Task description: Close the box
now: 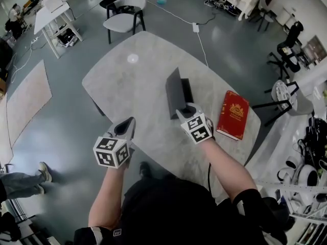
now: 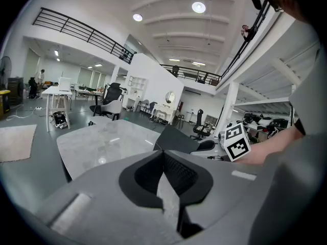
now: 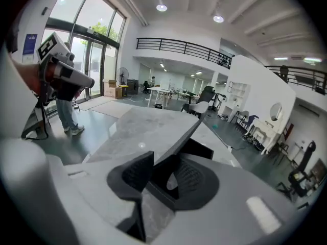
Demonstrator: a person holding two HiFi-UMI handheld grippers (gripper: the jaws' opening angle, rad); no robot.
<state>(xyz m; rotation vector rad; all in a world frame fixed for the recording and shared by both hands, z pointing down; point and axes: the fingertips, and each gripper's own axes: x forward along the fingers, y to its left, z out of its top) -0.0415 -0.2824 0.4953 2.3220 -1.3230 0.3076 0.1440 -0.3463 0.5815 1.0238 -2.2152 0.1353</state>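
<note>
Bright ceiling lights (image 2: 199, 6); sharp frames, fisheye-bent edges.

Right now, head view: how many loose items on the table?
2. The open dark box at the centre of the table, just ahead of the right tool; the red book to its right, near the edge. Nothing seems hidden.

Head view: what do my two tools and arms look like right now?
The left tool and right tool match: pale grey tapered bodies with black ribbed pads, each carrying a white cube with black square markers. The person wears a black short-sleeved top, with the forearms uncovered.
</note>
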